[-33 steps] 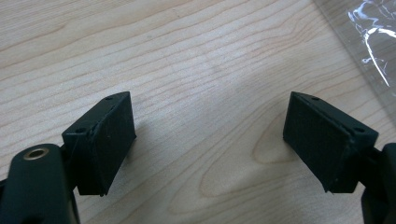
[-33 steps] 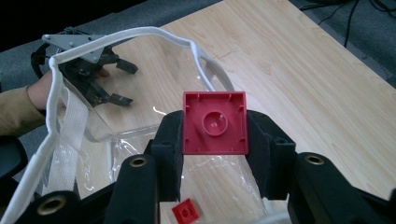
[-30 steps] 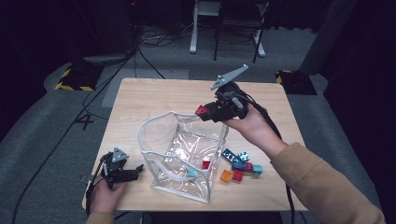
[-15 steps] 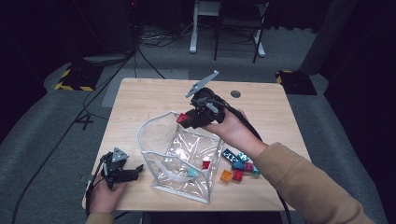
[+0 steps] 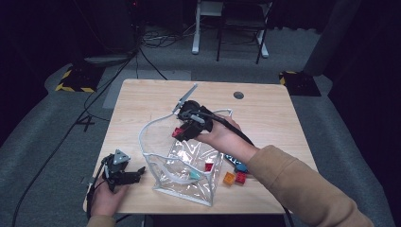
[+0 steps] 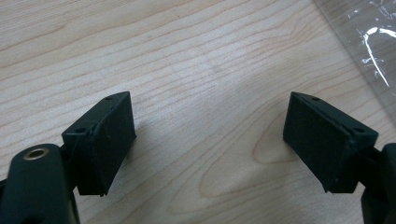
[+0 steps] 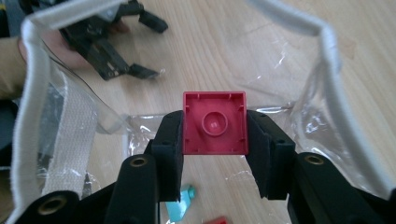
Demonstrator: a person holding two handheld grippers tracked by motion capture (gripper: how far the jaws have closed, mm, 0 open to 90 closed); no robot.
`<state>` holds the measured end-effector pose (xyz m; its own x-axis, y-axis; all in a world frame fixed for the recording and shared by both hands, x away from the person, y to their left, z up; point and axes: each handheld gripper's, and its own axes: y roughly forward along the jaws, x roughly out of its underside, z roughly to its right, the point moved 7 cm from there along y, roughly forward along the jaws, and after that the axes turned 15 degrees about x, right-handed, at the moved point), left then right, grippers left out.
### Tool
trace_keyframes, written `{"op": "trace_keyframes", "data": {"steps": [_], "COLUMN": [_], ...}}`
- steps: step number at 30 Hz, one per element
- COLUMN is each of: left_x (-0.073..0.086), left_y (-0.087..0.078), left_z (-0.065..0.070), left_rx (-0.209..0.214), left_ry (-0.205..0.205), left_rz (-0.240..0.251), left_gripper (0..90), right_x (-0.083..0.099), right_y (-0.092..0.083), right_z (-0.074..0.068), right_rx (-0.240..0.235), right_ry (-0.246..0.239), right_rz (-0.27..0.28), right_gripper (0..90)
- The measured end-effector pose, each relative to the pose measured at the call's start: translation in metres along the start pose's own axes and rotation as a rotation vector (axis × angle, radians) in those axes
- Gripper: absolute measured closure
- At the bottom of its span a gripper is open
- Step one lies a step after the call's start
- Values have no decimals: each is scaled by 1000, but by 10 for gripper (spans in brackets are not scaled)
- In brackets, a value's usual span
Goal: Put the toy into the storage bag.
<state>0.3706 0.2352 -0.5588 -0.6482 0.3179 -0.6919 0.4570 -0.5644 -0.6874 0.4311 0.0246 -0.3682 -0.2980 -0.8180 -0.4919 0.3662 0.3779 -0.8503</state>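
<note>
Right gripper (image 5: 178, 133): clamps a small red plastic block (image 5: 177, 132) over the clear plastic bag's (image 5: 184, 163) white-rimmed mouth.
Left gripper (image 5: 138, 172): near-left, jaws apart, just beside the bag.
Loose blocks (image 5: 235, 176): right of bag.

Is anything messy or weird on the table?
A little. Some blocks lie loose on the table beside the clear bag, not inside it. The right gripper holds a red block over the bag's opening.
</note>
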Motion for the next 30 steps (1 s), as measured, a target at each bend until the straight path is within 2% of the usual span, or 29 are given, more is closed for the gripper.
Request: {"op": "trace_keyframes", "data": {"steps": [5,8,14,19,28,30], "left_x": [0,0,0,0,0,0], "left_y": [0,0,0,0,0,0], "left_z": [0,0,0,0,0,0], "left_rx": [0,0,-1,-1,0,0], "left_ry": [0,0,0,-2,0,0], "left_rz": [0,0,0,1,0,0], "left_gripper": [172,171,172,171,171,171], "right_x": [4,6,11,15,17,17], "right_y": [12,17,24,28,28,27], "right_z": [-7,-10,-16,-20,-22,-22], "right_rx": [-2,-5,-17,-25,-35,-30], "right_ry": [-35,-38,-100,-127,-131,-129], "right_rz": [-58,-98,-175,-227,-250,-239], "right_gripper": [587,588,588,588,581,539]}}
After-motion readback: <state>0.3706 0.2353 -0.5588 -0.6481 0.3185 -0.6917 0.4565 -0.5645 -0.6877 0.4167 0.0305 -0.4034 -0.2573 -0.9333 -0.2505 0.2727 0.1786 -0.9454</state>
